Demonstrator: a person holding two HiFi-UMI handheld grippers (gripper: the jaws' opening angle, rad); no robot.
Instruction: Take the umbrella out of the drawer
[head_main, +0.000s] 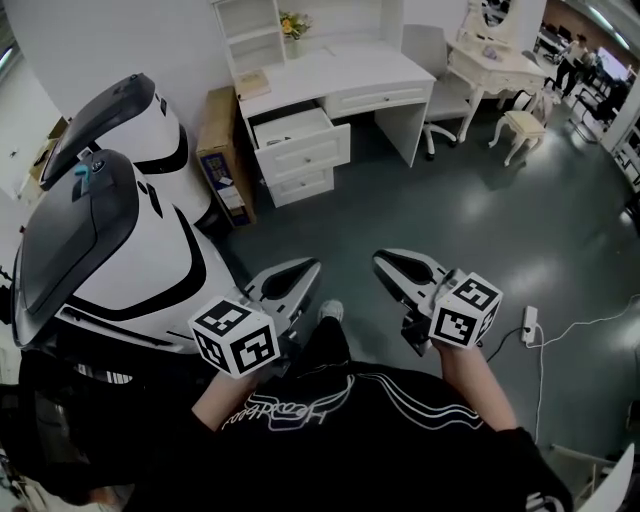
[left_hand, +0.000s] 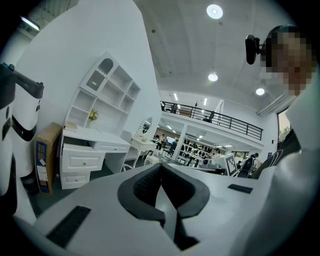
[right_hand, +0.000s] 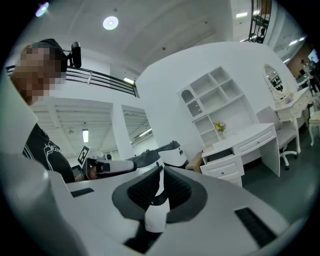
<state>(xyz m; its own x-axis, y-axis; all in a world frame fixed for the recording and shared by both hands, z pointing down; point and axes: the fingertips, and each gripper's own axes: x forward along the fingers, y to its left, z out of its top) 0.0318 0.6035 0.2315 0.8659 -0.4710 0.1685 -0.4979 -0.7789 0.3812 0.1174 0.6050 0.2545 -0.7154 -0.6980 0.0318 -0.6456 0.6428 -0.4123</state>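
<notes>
- Standing well back from the white desk (head_main: 345, 72), a person holds a hand-held gripper in each hand.
- Left hand-held gripper (head_main: 303, 272): jaws pressed together, nothing between them.
- Right hand-held gripper (head_main: 392, 263): jaws likewise closed and empty.
- The drawer (head_main: 300, 135) stands pulled open, far ahead of both; its inside is too small to make out the umbrella.

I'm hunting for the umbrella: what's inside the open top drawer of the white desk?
The drawer is pulled out from the white desk. Only a shadowed part of its inside shows, with nothing recognisable. Shadow and distance hide the rest; no umbrella can be confirmed.
</notes>
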